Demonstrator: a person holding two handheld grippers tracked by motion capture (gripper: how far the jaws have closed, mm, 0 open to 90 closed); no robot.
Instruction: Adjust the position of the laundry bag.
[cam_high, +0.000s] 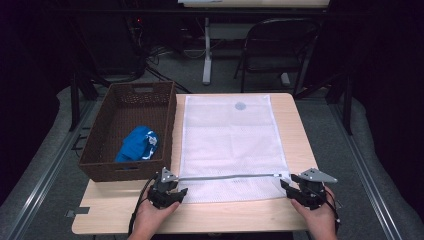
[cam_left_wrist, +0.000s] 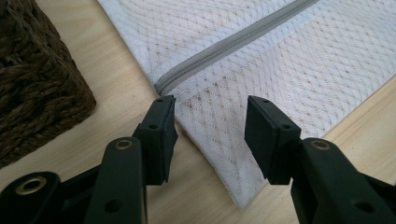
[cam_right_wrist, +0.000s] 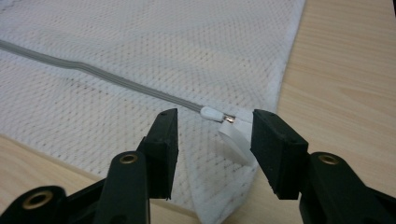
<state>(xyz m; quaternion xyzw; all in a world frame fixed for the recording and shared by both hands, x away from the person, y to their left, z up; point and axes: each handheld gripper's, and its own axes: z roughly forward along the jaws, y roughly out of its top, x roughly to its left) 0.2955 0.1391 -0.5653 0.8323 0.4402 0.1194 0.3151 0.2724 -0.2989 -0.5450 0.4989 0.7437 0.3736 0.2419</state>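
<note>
Right gripper (cam_right_wrist: 212, 123) partly hides the zipper pull (cam_right_wrist: 233, 137) on the mesh bag (cam_right_wrist: 140, 46).

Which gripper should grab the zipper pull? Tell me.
Right. The right gripper has its open jaws around the zipper pull; the left gripper sits at the zipper's far end.

mesh bag (cam_high: 227, 142) flat on table (cam_high: 295, 130) | tongs (cam_high: 167, 192), (cam_high: 300, 191) at zipper (cam_high: 227, 176) ends
</note>
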